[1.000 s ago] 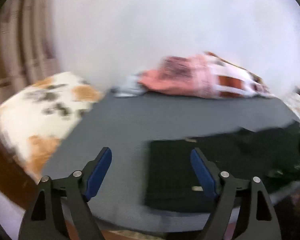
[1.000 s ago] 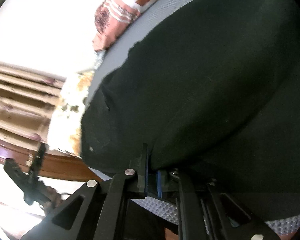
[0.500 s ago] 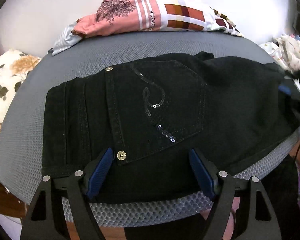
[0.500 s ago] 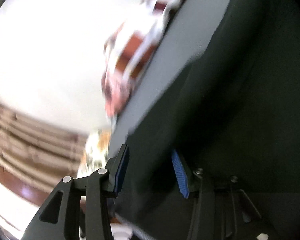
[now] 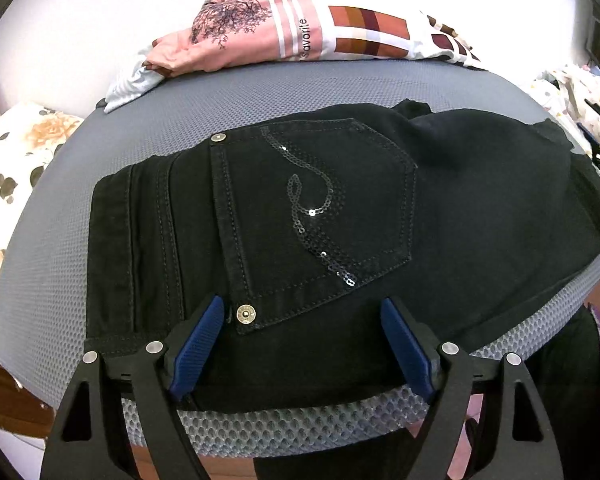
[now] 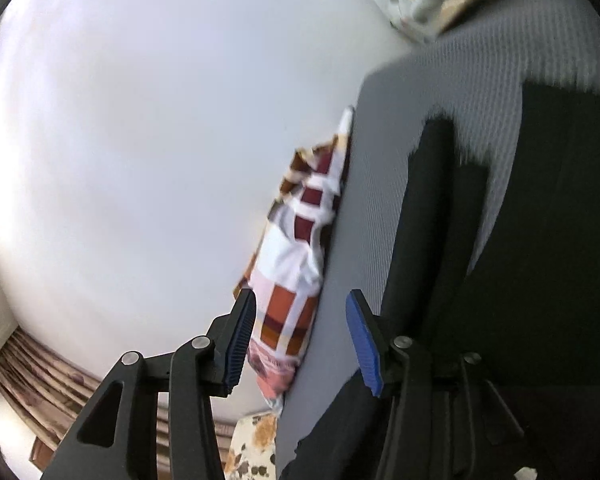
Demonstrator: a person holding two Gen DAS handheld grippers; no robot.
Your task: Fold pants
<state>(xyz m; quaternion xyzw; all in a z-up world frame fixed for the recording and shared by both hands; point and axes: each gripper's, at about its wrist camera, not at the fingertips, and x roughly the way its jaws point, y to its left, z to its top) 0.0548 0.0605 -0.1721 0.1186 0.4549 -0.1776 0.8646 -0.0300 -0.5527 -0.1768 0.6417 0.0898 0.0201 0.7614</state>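
Between folds: pants lie just ahead of the wide-open, empty left claw. Right claw is likewise spread and empty, pants beside it. A fresh grasp of the near edge is probably called for next.

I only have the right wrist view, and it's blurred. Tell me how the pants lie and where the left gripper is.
Observer: In the left wrist view the black pants lie flat on the grey mesh surface, with a back pocket facing up.
Operator: Now the left gripper.
Observer: The left gripper is open and sits over the pants' near edge. It is pinching no fabric.
Operator: Give me a landmark near it.
Observer: A brass rivet at the pocket's near corner shows between its fingers, closer to the left one.
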